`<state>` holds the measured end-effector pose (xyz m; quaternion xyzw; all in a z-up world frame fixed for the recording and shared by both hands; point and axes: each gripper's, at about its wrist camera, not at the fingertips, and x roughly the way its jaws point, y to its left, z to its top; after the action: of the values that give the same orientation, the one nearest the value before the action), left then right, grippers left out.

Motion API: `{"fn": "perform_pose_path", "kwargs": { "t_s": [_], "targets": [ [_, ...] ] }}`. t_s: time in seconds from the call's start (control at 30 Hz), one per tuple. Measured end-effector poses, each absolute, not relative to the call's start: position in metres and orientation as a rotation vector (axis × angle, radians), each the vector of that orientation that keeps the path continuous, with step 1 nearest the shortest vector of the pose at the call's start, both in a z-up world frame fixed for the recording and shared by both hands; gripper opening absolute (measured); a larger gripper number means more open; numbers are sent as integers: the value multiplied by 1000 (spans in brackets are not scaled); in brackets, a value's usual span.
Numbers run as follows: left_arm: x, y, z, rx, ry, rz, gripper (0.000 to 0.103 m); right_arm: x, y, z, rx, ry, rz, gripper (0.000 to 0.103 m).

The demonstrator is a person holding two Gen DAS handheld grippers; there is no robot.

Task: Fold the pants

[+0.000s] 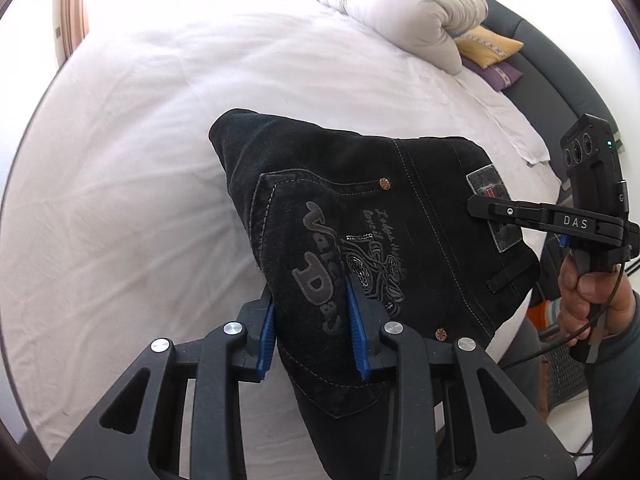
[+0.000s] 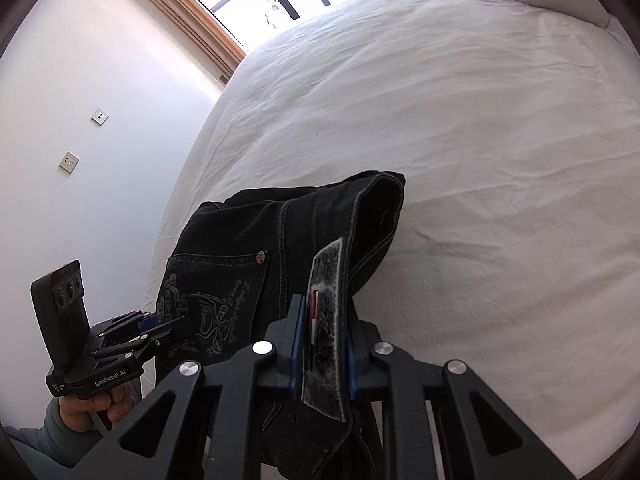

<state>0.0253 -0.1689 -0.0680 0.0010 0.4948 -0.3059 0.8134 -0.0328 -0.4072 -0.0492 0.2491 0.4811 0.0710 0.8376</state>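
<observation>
Black jeans (image 1: 360, 216), folded into a thick bundle with an embroidered back pocket and a waistband patch, are held above the white bed. My left gripper (image 1: 314, 316) is shut on the pocket side of the bundle, its blue pads pressing the denim. My right gripper (image 2: 322, 344) is shut on the waistband at the patch (image 2: 326, 320); it also shows in the left wrist view (image 1: 492, 210) at the right. The jeans (image 2: 280, 240) hang between both grippers, and the left gripper (image 2: 160, 328) shows at lower left in the right wrist view.
The white bed sheet (image 1: 160, 120) spreads under and beyond the jeans. A rolled white duvet (image 1: 404, 12) and yellow (image 1: 488, 46) and purple (image 1: 500, 74) cushions lie at the far right by a dark headboard. A wall with sockets (image 2: 68, 160) and a window stand left.
</observation>
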Motion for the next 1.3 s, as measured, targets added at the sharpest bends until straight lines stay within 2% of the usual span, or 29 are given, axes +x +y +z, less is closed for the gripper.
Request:
{"fn": "perform_pose_path", "kwargs": {
  "t_s": [0.23, 0.47, 0.57, 0.6, 0.67, 0.73, 0.8, 0.87, 0.93, 0.97, 1.13, 1.23, 1.3],
  "targets": [
    [76, -149, -53, 28, 1008, -556, 29, 29, -393, -46, 500, 983, 206, 19],
    [133, -125, -87, 60, 1036, -477, 29, 77, -385, -84, 498, 1045, 223, 19],
    [140, -124, -109, 49, 1062, -461, 38, 88, -385, -112, 507, 1092, 181, 21],
    [138, -124, -114, 45, 1062, -453, 44, 88, -386, -119, 523, 1099, 168, 29],
    [138, -120, -118, 14, 1046, -452, 50, 82, -391, -127, 553, 1084, 153, 41],
    [137, -118, -116, 9, 1036, -451, 58, 77, -394, -127, 586, 1071, 165, 48],
    [134, -111, -110, 18, 1023, -422, 69, 73, -392, -121, 581, 1080, 149, 61],
    [121, -100, -96, 8, 976, -397, 73, 66, -389, -111, 559, 1062, 130, 66],
    [106, -92, -80, 22, 913, -355, 99, 53, -381, -89, 517, 1018, 115, 71],
    [95, -86, -71, 24, 880, -338, 103, 44, -377, -78, 491, 994, 100, 76],
    [23, -70, -15, 65, 690, -226, 103, -12, -346, -21, 311, 841, 20, 83],
    [-30, -69, 29, 99, 503, -167, 103, -47, -326, 17, 239, 701, -24, 91],
    [-69, -70, 62, 128, 356, -124, 103, -71, -314, 44, 202, 597, -55, 103]
  ]
}}
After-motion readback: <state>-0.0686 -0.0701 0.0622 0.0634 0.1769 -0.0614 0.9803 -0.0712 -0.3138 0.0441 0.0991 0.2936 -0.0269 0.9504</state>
